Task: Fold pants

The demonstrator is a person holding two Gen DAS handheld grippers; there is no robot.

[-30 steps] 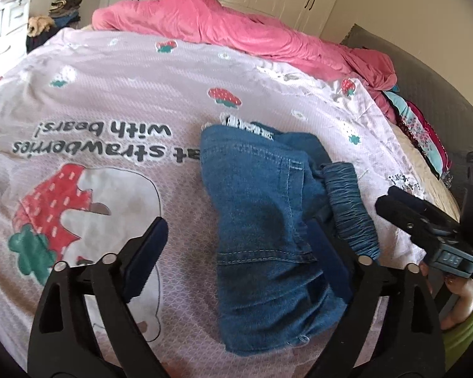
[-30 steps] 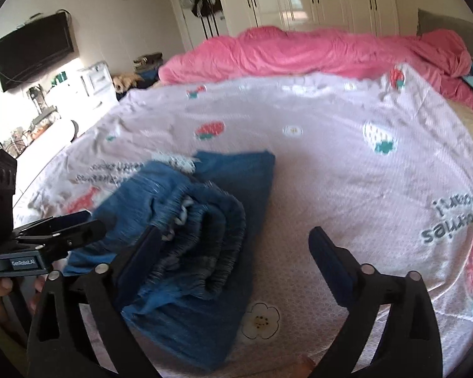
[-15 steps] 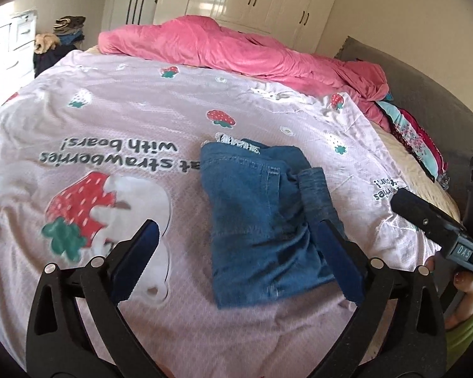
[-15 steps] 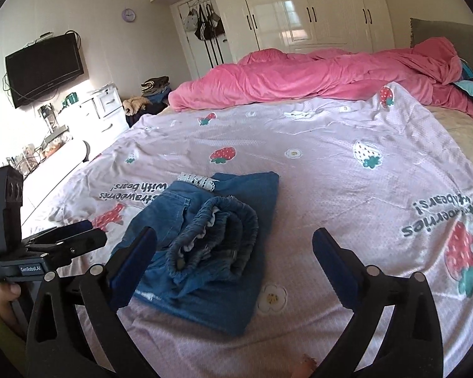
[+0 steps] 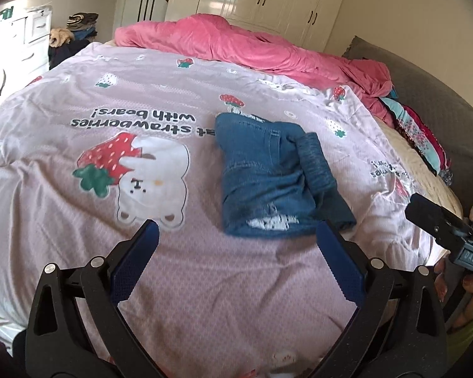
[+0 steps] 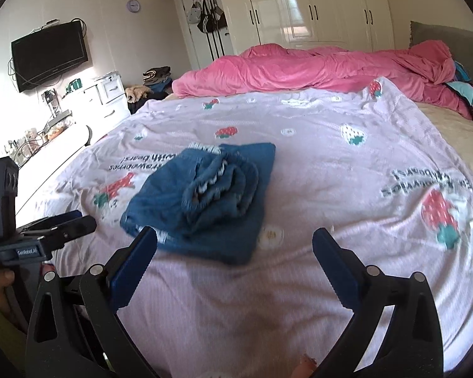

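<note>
Bedspread (image 5: pixel 205 283) bare between wide-open left gripper (image 5: pixel 236 252) — holding nothing

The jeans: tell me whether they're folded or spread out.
Folded. The jeans lie as a compact layered bundle on the strawberry blanket, waistband bunched on top, neither gripper touching them.

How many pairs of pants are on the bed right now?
1. The folded blue pants lie on the strawberry bedspread, ahead of both open grippers. More clothing could be hidden under the pink blanket at the far edge.
</note>
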